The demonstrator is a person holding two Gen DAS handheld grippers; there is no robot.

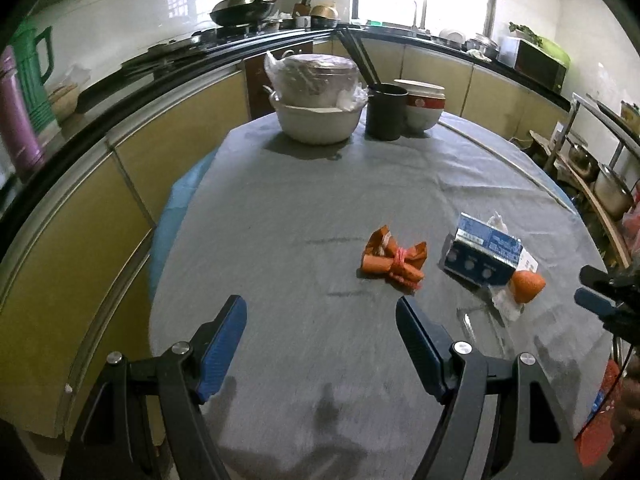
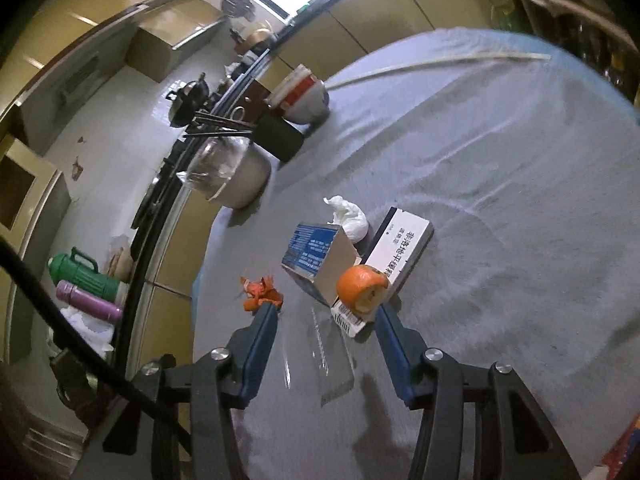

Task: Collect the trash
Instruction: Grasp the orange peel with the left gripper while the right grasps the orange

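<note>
Trash lies on the grey tablecloth (image 1: 300, 208): a knotted orange wrapper (image 1: 394, 262), a blue carton (image 1: 486, 250), an orange peel (image 1: 528, 286) and a white tissue (image 1: 498, 220). My left gripper (image 1: 320, 304) is open and empty, a little short of the wrapper. My right gripper (image 2: 326, 312) is open and low over the table. A clear plastic film (image 2: 332, 352) lies flat between its fingers. Just beyond its tips are the orange peel (image 2: 362, 288), a white box (image 2: 400, 256) with a barcode end, the blue carton (image 2: 316, 252), the tissue (image 2: 350, 218) and the orange wrapper (image 2: 262, 294). The right gripper (image 1: 582, 285) also shows at the edge of the left wrist view.
At the table's far end stand a white basin holding a bagged pot (image 1: 316, 96), a black cup with chopsticks (image 1: 386, 112) and stacked bowls (image 1: 424, 106). A thin pale stick (image 2: 440, 62) lies near the table's far edge. Kitchen counters curve behind, and flasks (image 2: 86, 288) stand at the left.
</note>
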